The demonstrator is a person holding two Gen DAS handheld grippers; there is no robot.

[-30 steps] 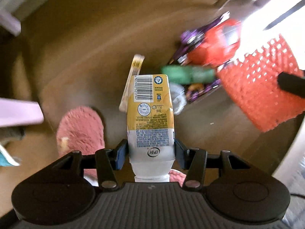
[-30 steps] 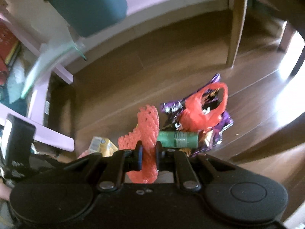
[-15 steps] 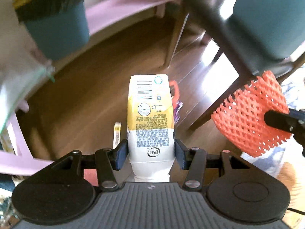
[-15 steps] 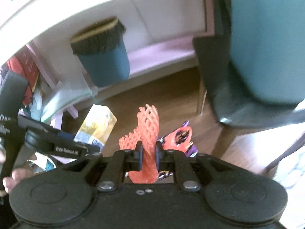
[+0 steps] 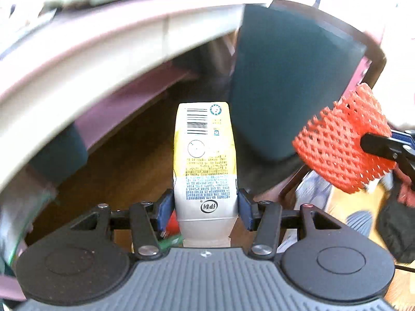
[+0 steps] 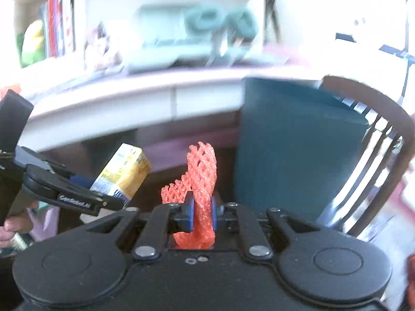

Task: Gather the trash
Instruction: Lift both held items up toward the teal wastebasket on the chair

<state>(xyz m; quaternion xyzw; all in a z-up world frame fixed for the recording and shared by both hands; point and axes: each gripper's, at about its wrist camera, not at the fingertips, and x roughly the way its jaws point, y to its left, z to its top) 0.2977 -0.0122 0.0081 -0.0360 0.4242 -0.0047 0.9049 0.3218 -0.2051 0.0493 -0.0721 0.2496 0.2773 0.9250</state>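
A lived-in home room: a bookshelf [image 6: 52, 33] crowded with books, a white desk [image 6: 135, 103], a wooden chair [image 6: 376, 155] with teal cushion, and dark wood floor [image 5: 129, 160].

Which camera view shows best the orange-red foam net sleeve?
The left wrist view: there the orange-red foam net sleeve appears from the side, with its open mesh clear, held at one end by the right hand-held gripper. The right wrist view shows it edge-on, squeezed narrow between the jaws.

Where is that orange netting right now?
The orange netting is pinched in the right tongs, held up off the floor in front of the dark green chair back, right of the yellow milk carton.
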